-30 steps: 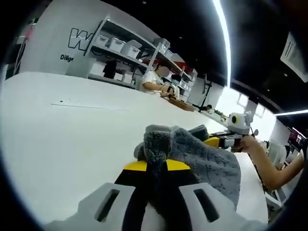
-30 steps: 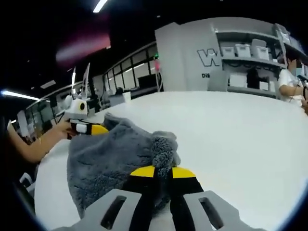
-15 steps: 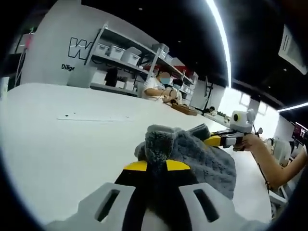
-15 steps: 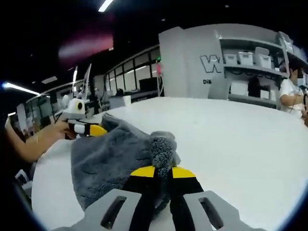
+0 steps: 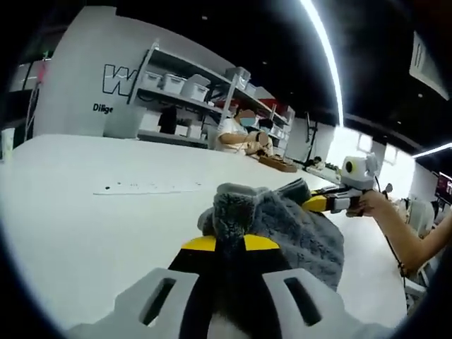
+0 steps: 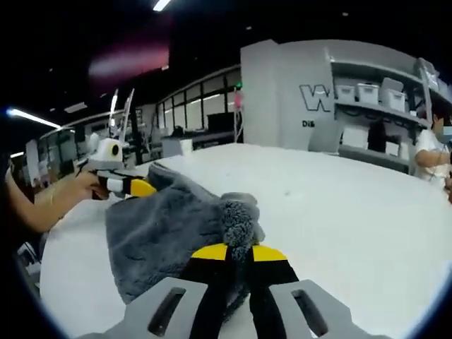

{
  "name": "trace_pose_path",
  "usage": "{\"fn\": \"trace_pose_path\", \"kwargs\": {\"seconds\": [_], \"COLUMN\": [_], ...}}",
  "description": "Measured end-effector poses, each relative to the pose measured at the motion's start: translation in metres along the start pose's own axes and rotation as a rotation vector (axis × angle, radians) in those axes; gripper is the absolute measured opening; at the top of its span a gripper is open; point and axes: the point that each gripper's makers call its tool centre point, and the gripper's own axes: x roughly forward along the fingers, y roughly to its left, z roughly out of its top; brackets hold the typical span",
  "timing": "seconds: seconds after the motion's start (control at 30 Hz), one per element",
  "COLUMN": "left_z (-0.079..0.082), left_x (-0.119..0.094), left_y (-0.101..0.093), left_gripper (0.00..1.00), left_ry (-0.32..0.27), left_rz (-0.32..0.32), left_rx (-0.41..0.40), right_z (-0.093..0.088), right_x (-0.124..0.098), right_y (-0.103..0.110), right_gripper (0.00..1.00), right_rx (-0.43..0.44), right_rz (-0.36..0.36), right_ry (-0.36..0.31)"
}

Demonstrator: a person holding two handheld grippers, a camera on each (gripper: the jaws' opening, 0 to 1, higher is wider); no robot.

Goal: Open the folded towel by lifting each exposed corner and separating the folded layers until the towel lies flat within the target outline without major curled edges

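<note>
1. In the left gripper view, the left gripper (image 5: 229, 244) is seen closed, with a bunched corner of the grey towel (image 5: 282, 229) pinched between its yellow-tipped fingers (image 5: 200, 244).
2. In the right gripper view, the right gripper (image 6: 239, 253) is likewise seen closed, another bunched corner of the towel (image 6: 169, 229) being held between its fingers (image 6: 268, 253).
3. The towel is held up off the white tabletop (image 5: 92, 226) and hangs slack between the two grippers, its fluffy body sagging below the pinched corners.
4. Past the towel in the left gripper view, the right gripper (image 5: 326, 203) is seen at the far corner, gripped by a hand (image 5: 369, 205).
5. In the right gripper view, the left gripper (image 6: 131, 187) is seen at the towel's far edge, also gripped by a hand (image 6: 81, 187).
6. A faint line of marks (image 5: 145, 187) is seen further along the tabletop.
7. In the background, shelves with white boxes (image 5: 173, 85) and a seated person (image 5: 236, 134) are seen.
</note>
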Motion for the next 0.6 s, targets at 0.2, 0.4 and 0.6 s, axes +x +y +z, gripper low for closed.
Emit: {"fn": "trace_pose_path", "kwargs": {"seconds": [0.2,0.4,0.6], "left_z": [0.012,0.018,0.021], "left_x": [0.014,0.023,0.027], "left_y": [0.010,0.023,0.029], "left_gripper": [0.09,0.09,0.09], "left_ry": [-0.005,-0.010,-0.011], "left_rz": [0.011,0.025,0.027], "left_rx": [0.016,0.016,0.019], "right_z": [0.012,0.018,0.019], "right_x": [0.012,0.027,0.033], "right_y": [-0.014,-0.024,-0.028], "right_gripper": [0.03,0.03,0.03], "right_rx": [-0.015,-0.019,-0.017], "right_rz": [-0.019,-0.017,-0.010], "right_ry": [-0.008,-0.008,-0.004]}}
